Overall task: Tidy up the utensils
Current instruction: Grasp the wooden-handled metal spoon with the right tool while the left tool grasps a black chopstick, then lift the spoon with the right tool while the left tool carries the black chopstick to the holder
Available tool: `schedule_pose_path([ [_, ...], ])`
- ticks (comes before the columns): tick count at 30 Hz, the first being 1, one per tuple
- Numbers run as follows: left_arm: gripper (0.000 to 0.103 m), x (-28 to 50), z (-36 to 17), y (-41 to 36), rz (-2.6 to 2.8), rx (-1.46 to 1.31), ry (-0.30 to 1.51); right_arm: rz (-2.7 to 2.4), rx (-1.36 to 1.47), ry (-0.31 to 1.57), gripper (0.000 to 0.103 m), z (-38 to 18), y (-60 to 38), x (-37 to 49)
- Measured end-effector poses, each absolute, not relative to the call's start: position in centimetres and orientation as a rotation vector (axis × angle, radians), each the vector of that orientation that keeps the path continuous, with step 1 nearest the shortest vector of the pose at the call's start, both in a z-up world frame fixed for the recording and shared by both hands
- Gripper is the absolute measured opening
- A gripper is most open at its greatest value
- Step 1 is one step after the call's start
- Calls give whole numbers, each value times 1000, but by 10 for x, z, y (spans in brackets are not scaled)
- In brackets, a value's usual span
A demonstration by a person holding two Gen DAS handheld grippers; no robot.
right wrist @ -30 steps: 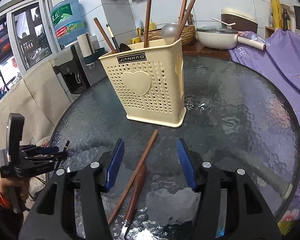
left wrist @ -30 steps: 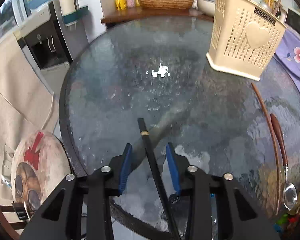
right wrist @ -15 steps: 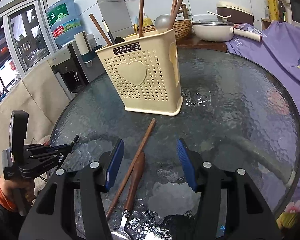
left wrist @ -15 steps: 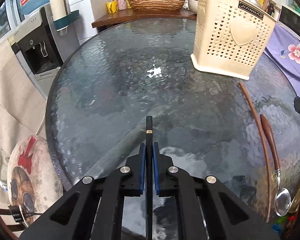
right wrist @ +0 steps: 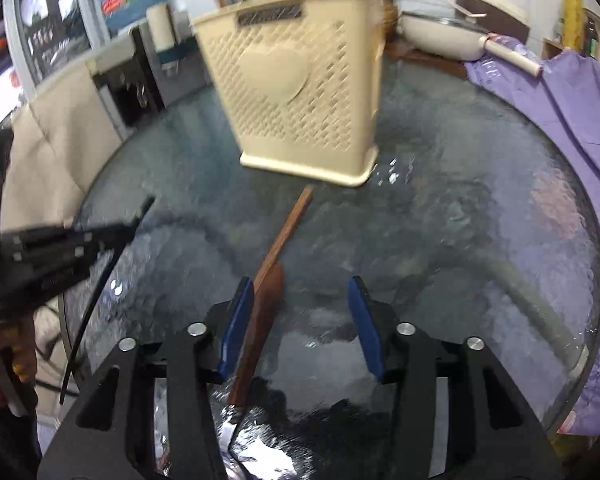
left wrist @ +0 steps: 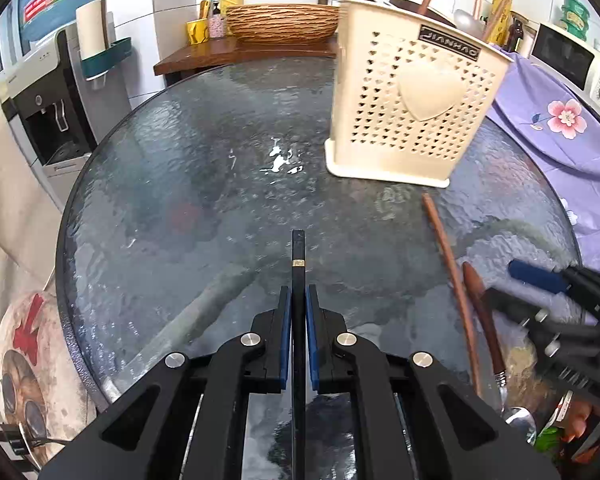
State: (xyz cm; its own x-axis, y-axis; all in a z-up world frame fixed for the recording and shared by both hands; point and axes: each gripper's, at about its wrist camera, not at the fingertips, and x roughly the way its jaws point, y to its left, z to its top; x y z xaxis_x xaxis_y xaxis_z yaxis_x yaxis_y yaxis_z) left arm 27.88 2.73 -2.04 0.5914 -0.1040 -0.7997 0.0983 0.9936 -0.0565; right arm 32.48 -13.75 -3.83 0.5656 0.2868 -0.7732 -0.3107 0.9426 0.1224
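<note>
Thin black chopstick (left wrist: 298, 264) w/ gold band — pinched in left tool (left wrist: 299, 312)

The black chopstick (left wrist: 298, 264), now clamped by the left gripper (left wrist: 298, 320), is being lifted toward the utensil basket (left wrist: 412, 100); the right gripper (right wrist: 300, 320) is closing around the wooden-handled spoon (right wrist: 260, 320).

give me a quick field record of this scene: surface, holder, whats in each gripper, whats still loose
surface: round textured glass table
holder: cream perforated utensil holder, upright on the table, several utensils already standing in it
left gripper: shut on a black chopstick
right gripper: jaws closing, not yet gripping; wooden-handled spoon lies between them, next to the left pad
still loose: brown chopstick and the spoon, lying side by side on the glass
</note>
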Motion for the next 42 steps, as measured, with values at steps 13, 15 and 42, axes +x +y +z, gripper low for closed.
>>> schedule_pose_path([
  [13, 7, 282, -13, 8, -173, -13, 906, 313, -159, 955, 21, -51, -108, 329],
  [15, 7, 282, -9, 6, -181, -12, 896, 319, -156, 952, 20, -50, -106, 330],
  [42, 7, 249, 76, -10, -347, -120, 659, 460, 171, 602, 16, 58, -191, 296],
])
